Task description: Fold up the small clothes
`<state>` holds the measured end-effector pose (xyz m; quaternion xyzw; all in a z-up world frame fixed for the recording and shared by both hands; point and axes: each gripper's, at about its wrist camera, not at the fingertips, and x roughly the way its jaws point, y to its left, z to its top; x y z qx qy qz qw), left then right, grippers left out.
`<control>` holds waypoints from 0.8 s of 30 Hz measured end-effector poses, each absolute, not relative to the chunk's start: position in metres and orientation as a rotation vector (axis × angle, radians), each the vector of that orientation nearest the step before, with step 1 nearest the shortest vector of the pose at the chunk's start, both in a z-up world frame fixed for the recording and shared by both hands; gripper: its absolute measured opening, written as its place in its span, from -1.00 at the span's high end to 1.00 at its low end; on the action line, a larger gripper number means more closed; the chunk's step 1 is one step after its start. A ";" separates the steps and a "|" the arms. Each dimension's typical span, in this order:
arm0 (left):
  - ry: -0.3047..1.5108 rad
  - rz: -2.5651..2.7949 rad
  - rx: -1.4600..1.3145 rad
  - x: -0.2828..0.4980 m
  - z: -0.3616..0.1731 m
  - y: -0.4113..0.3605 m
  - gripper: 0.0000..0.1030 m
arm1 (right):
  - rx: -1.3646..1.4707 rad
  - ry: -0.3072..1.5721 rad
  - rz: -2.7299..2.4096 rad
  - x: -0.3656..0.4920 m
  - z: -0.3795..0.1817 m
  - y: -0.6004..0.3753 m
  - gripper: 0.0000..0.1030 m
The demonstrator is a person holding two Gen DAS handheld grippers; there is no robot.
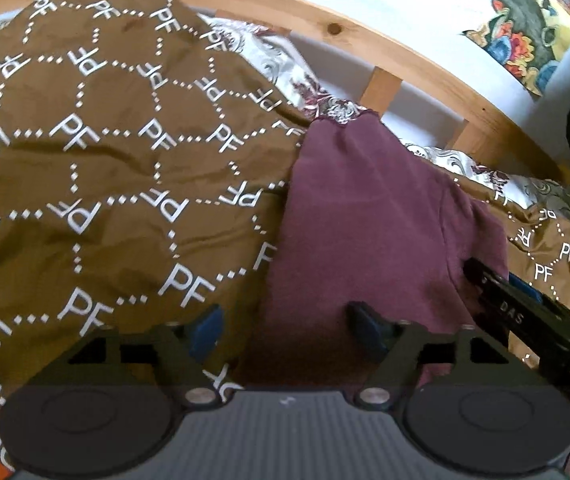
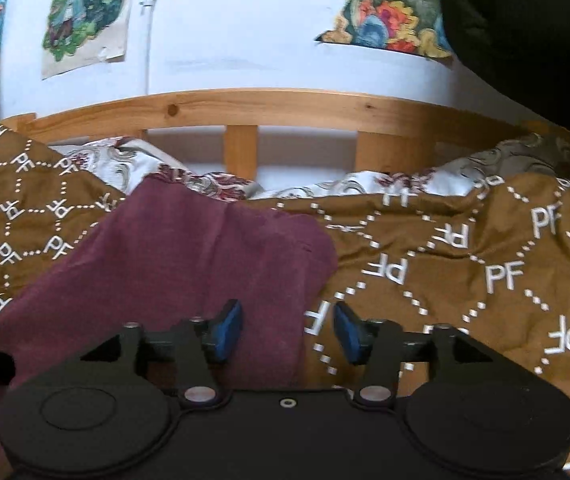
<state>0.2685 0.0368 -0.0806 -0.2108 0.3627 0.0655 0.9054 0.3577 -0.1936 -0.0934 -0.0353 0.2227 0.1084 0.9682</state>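
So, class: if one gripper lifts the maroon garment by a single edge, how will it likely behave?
The maroon garment will probably flop and hang down: it already lies in soft creases on the brown bedspread. It looks thin, so likely light. Its matte knit should grip the blue pads rather than slip, though the open right gripper isn't pinching it yet.

Soft daylight, slight blur, strong fisheye bending, dark corners.
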 end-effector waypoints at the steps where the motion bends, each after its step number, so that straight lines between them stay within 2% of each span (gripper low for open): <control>1: 0.750 0.138 -0.436 0.268 -0.080 0.037 -0.61 | -0.069 0.455 0.210 0.357 -0.094 -0.195 -0.19; 3: 0.748 0.137 -0.423 0.265 -0.076 0.036 -0.66 | -0.070 0.460 0.191 0.355 -0.094 -0.199 -0.35; 8: 0.709 0.146 -0.339 0.252 -0.062 0.026 -0.92 | -0.086 0.458 0.161 0.343 -0.090 -0.205 -0.49; 18: 0.621 0.120 -0.211 0.209 -0.024 0.013 -0.99 | -0.046 0.390 0.145 0.290 -0.055 -0.226 -0.92; 24: 0.535 0.091 -0.169 0.169 0.003 0.011 -0.99 | 0.005 0.313 0.162 0.244 -0.029 -0.236 -0.98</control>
